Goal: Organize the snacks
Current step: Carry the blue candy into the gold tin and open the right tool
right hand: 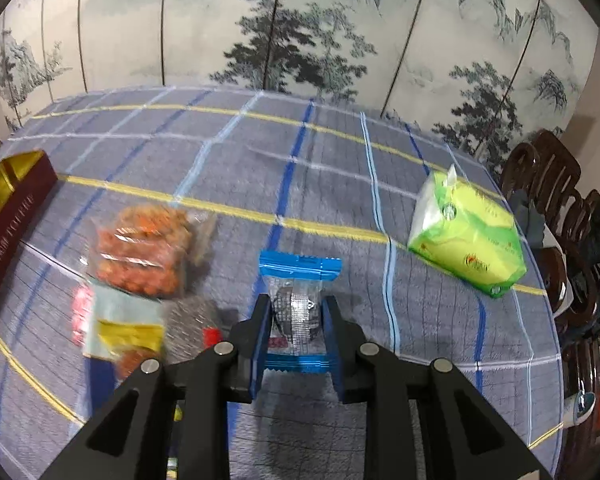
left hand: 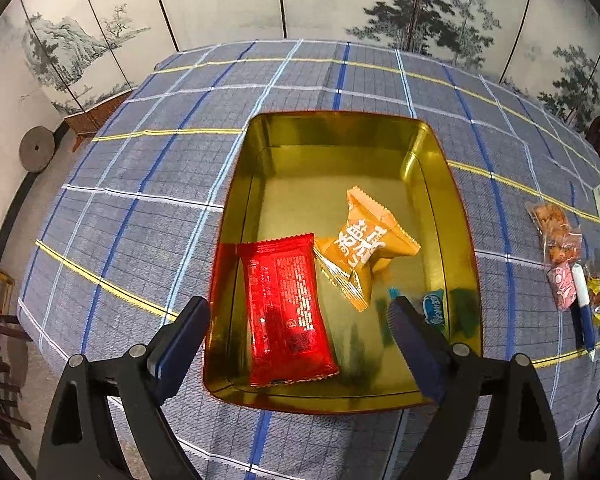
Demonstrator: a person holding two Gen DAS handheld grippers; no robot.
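A gold tin box (left hand: 458,224) sits on the checked tablecloth. Inside it lie a red snack packet (left hand: 286,312), an orange packet (left hand: 366,246) and a small blue-wrapped sweet (left hand: 434,308) near the right wall. My left gripper (left hand: 298,308) hangs above the box's near end, wide open, with nothing pressed between its fingers. In the right wrist view my right gripper (right hand: 298,312) is shut on a blue-edged clear snack packet (right hand: 298,280), lifted off the cloth. The tin's dark red outer wall (right hand: 14,224) shows at the far left.
Loose snacks lie right of the tin: a clear bag of orange crackers (right hand: 144,252), a pink packet (left hand: 560,284), a yellow-labelled packet (right hand: 120,332) and a white-blue pen (left hand: 584,312). A green tissue pack (right hand: 468,236) sits at the right. Dark wooden chairs (right hand: 556,208) stand beyond the edge.
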